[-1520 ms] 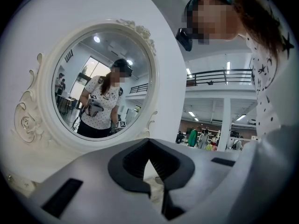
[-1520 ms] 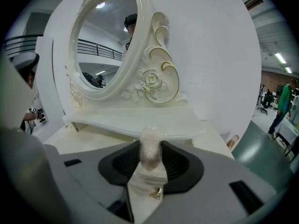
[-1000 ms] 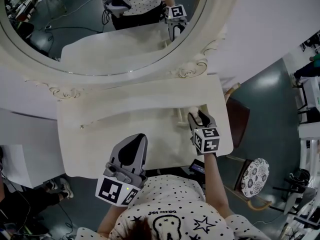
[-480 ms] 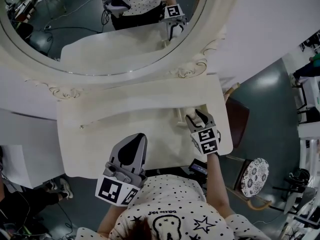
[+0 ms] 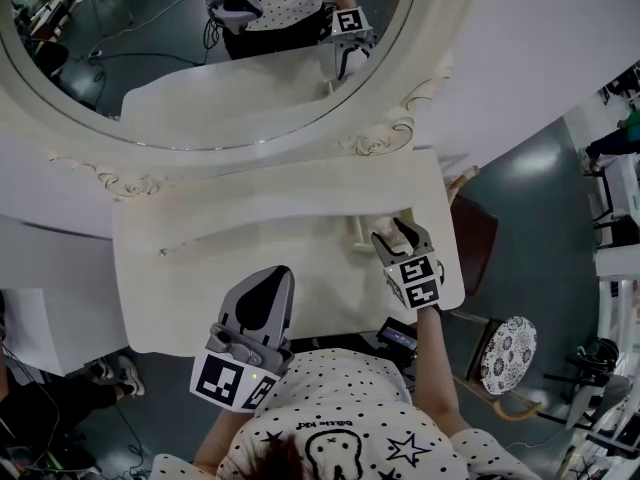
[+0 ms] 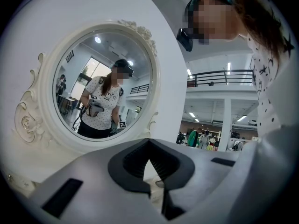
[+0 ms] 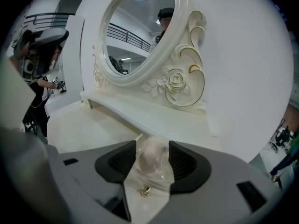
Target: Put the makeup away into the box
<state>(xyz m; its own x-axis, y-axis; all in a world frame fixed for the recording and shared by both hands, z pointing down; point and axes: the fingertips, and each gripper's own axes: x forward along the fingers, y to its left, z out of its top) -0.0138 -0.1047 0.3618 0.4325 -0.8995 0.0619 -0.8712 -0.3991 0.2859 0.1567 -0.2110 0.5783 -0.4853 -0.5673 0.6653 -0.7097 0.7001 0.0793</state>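
Makeup item [image 7: 152,161] loose between just-widened jaws of right hand-held gripper [image 7: 152,146], below mirror [image 7: 135,27]. Clamp squarely before lifting. Left hand-held gripper [image 6: 149,146] pinched together, empty.

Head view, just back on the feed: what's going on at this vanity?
A person works at the cream dressing table, tongs in each hand. The right tongs have just been opening and stand wide around a small clear plastic packet holding something round and pinkish. The left tongs are shut and empty. No box is in view.
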